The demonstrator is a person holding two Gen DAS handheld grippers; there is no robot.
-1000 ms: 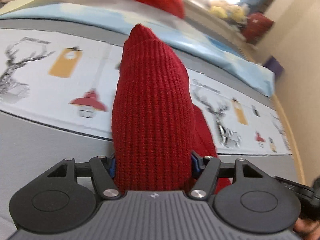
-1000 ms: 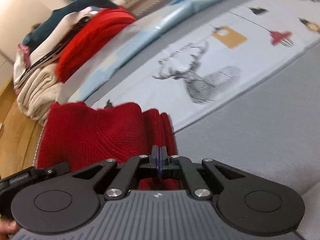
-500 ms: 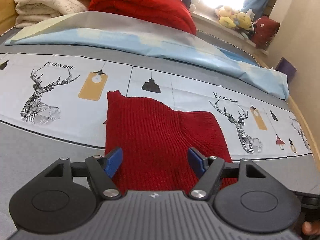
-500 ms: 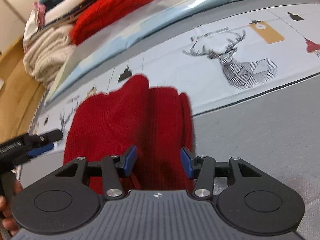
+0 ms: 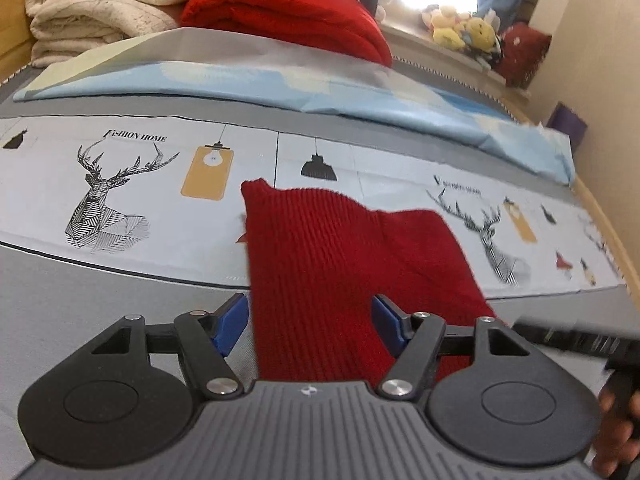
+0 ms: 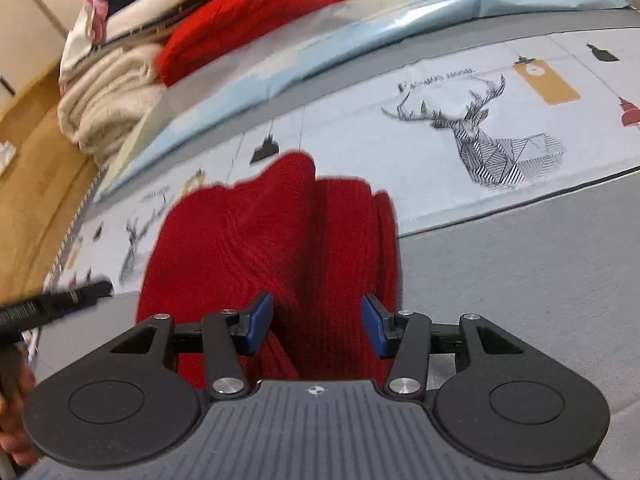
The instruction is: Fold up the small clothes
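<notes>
A small dark red knitted garment (image 5: 344, 264) lies folded on the bed, half on the grey sheet and half on the printed deer band. It also shows in the right wrist view (image 6: 280, 248). My left gripper (image 5: 310, 326) is open, its blue pads spread over the garment's near left part, holding nothing. My right gripper (image 6: 316, 326) is open too, its pads spread over the garment's near right edge. The other gripper shows at the frame edge in each view (image 5: 580, 338) (image 6: 52, 304).
A folded light blue sheet (image 5: 280, 88) lies behind the deer band. Stacked cream blankets (image 5: 96, 8) and a bright red knit pile (image 5: 288, 12) sit at the back. Plush toys (image 5: 464, 30) are on the far ledge. The wooden bed edge (image 5: 612, 232) runs along the right.
Both grippers held the garment a second ago, the left with it lifted. They opened, and the garment now lies flat on the bed. Both grippers have drawn back slightly.
</notes>
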